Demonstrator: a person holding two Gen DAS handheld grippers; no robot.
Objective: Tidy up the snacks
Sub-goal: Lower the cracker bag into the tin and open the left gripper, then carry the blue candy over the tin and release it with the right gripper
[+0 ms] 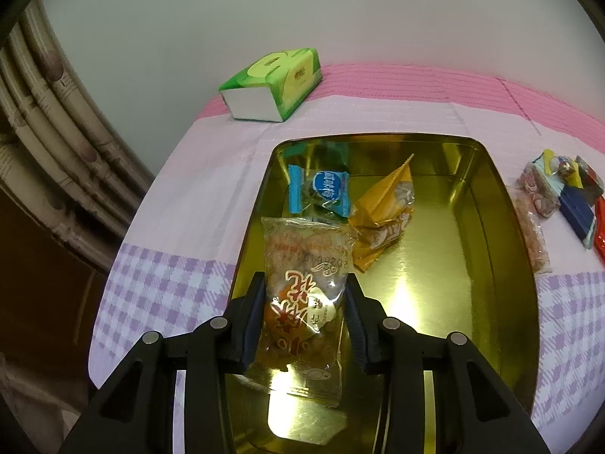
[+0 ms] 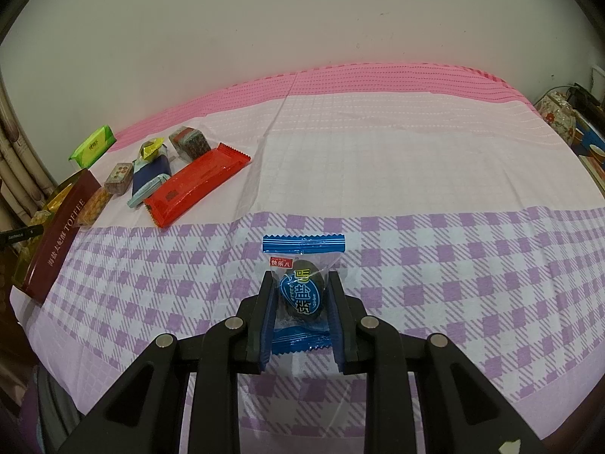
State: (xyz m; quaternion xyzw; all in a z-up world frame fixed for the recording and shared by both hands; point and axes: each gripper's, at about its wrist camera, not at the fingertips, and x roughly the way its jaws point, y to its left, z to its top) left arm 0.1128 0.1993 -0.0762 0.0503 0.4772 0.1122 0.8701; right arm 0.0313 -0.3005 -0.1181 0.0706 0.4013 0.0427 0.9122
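My left gripper (image 1: 304,287) is shut on a clear peanut snack packet (image 1: 304,283) with red lettering, held over the near left part of a gold tin tray (image 1: 491,265). In the tray lie a blue-ended sweet packet (image 1: 321,193) and an orange snack packet (image 1: 385,215). My right gripper (image 2: 301,283) is shut on a blue-ended packet (image 2: 302,291) holding a dark sweet, above the checked cloth. A pile of loose snacks lies on the cloth: a red bar (image 2: 196,187), a dark blue packet (image 2: 149,176), and small wrapped pieces (image 2: 189,143). The same pile shows right of the tray in the left wrist view (image 1: 559,196).
A green tissue box (image 1: 272,83) stands at the table's far left corner by the wall. The tin's maroon TOFFEE side (image 2: 56,234) shows at the left in the right wrist view. The pink and purple checked cloth (image 2: 416,174) covers the table. Clutter sits off the right edge (image 2: 567,121).
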